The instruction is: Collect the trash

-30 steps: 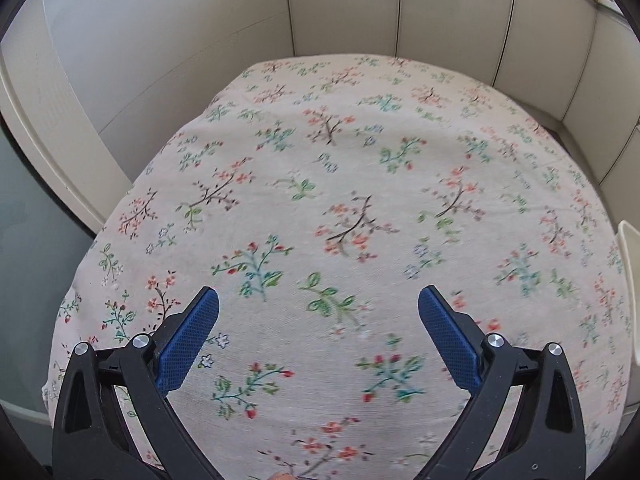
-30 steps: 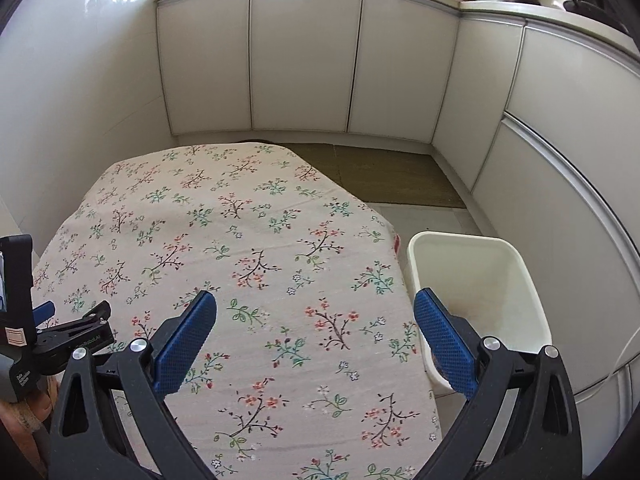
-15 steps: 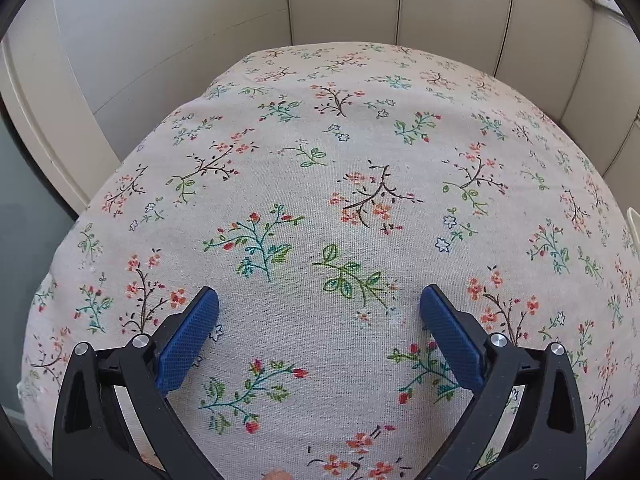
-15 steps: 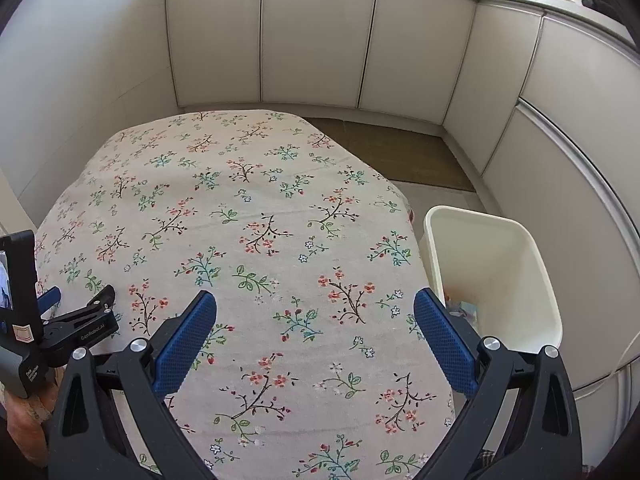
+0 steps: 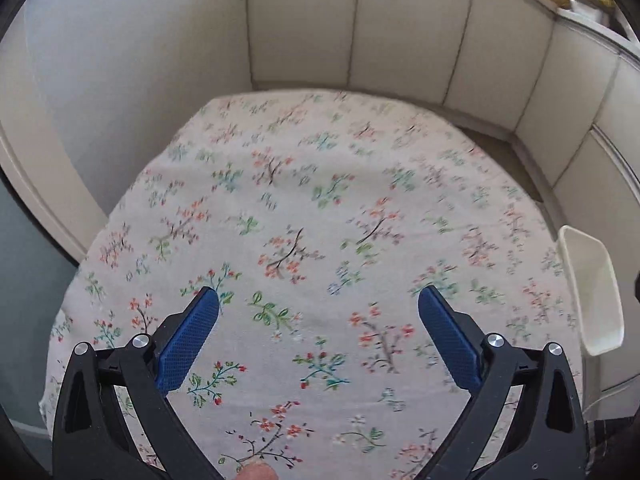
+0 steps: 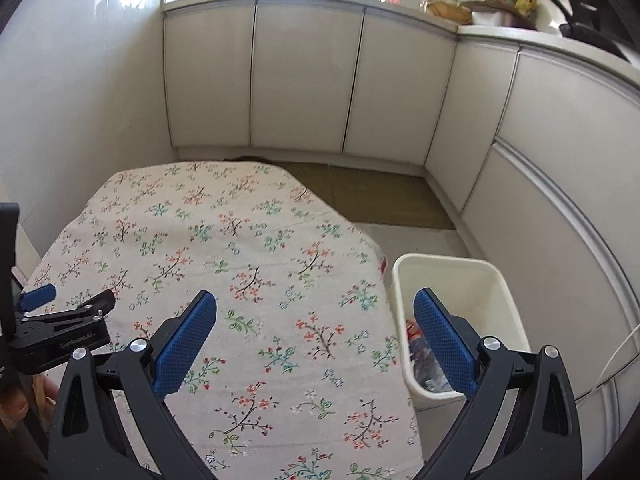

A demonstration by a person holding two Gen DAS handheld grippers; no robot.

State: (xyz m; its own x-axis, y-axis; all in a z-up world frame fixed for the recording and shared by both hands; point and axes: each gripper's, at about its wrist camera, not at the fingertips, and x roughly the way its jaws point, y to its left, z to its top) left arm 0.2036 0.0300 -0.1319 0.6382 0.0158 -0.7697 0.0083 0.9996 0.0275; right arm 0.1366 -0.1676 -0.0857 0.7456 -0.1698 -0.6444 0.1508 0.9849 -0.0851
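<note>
A table covered with a floral cloth (image 5: 320, 208) fills both views (image 6: 224, 248). A white plastic bin (image 6: 492, 280) stands on the floor at the table's right edge, with trash (image 6: 420, 344) lying in its bottom. The bin's rim also shows in the left wrist view (image 5: 600, 280). My left gripper (image 5: 318, 300) is open and empty above the near part of the cloth. My right gripper (image 6: 316, 304) is open and empty, above the table's right edge and the bin. The left gripper's fingers (image 6: 40, 296) show at the left of the right wrist view.
White cabinet doors (image 6: 304, 80) curve around the far and right sides. A brown mat (image 6: 376, 196) lies on the floor beyond the table. The counter above holds kitchen items (image 6: 480, 8). A white wall (image 5: 120, 80) stands on the left.
Both grippers have pulled back and tilted up, so more of the cabinets and bin shows. Both stay open and empty.
</note>
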